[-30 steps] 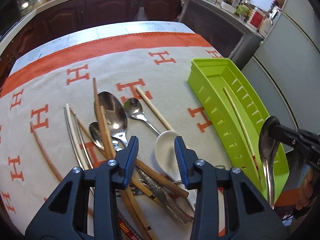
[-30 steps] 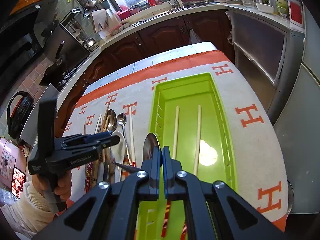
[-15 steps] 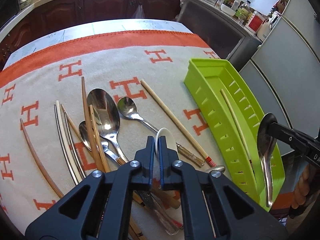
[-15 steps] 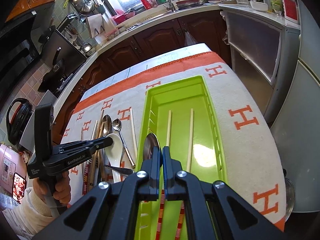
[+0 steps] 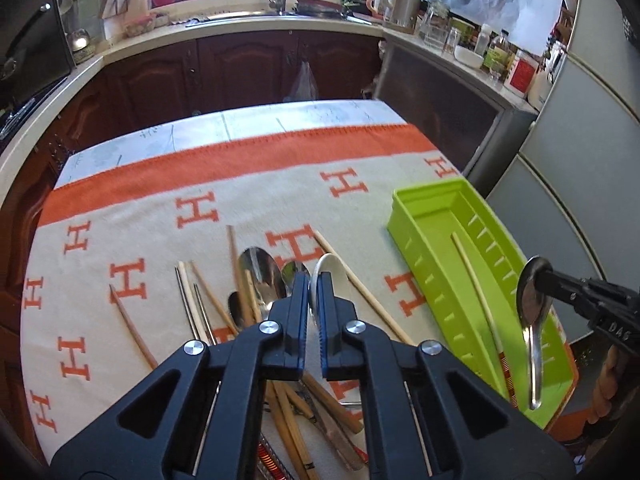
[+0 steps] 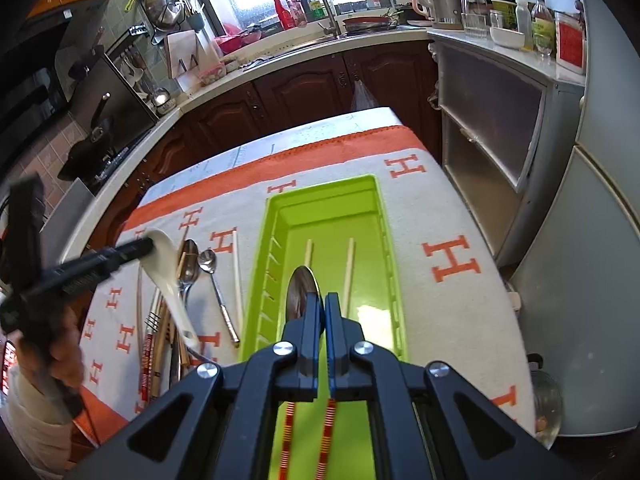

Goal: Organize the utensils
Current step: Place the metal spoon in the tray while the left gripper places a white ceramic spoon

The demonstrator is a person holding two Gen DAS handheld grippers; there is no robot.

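Note:
My left gripper [image 5: 314, 292] is shut on a white ceramic spoon [image 5: 334, 274] and holds it by the bowl above the cloth. The right wrist view shows the white spoon [image 6: 166, 268] hanging handle-down from the left gripper [image 6: 144, 246]. My right gripper [image 6: 323, 312] is shut on a metal spoon [image 6: 302, 290] over the green tray [image 6: 320, 188]. In the left wrist view that metal spoon [image 5: 530, 308] dangles from the right gripper [image 5: 550, 278] over the tray [image 5: 432, 216]. Two chopsticks [image 6: 350, 266] lie in the tray.
A heap of metal spoons [image 5: 260, 274] and several chopsticks [image 5: 208, 300] lies on the cream cloth with orange H marks [image 5: 192, 212]. A person's hand [image 6: 60, 360] grips the left tool. Dark cabinets [image 5: 240, 68] stand beyond the table, and a grey fridge [image 6: 592, 240] on the right.
The left jaws closed on the white spoon's bowl and lifted it off the heap. The right gripper kept the metal spoon over the tray with little movement.

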